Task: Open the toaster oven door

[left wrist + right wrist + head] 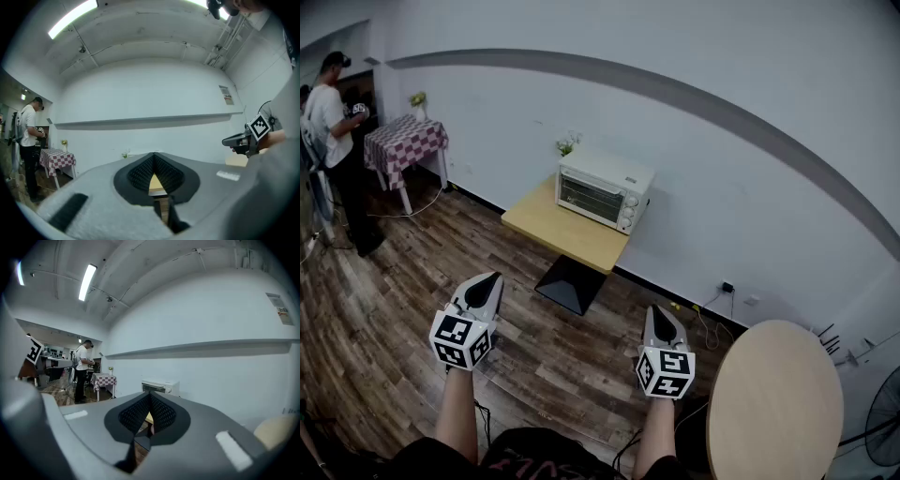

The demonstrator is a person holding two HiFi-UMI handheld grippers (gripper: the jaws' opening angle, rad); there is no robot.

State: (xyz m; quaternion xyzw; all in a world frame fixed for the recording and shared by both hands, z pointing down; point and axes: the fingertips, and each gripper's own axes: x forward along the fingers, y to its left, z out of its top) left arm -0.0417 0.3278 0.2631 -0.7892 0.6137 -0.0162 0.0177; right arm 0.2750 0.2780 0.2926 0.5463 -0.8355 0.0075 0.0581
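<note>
Left gripper (494, 278) and right gripper (660, 312), both clenched empty, we are holding far from the toaster oven (605, 190), door (589, 199) unopened.

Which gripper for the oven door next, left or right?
Right, marginally. Both are shut, empty and far from the closed toaster oven, but the right gripper lines up closer to it; its view shows the oven just above its jaws. The left gripper sits further aside.

Toaster oven (605, 192) at rear right of table (546, 230), against wall (722, 141); second table (403, 145) far left, person (336, 141) beside it; round table (776, 408) nearest, at right.
</note>
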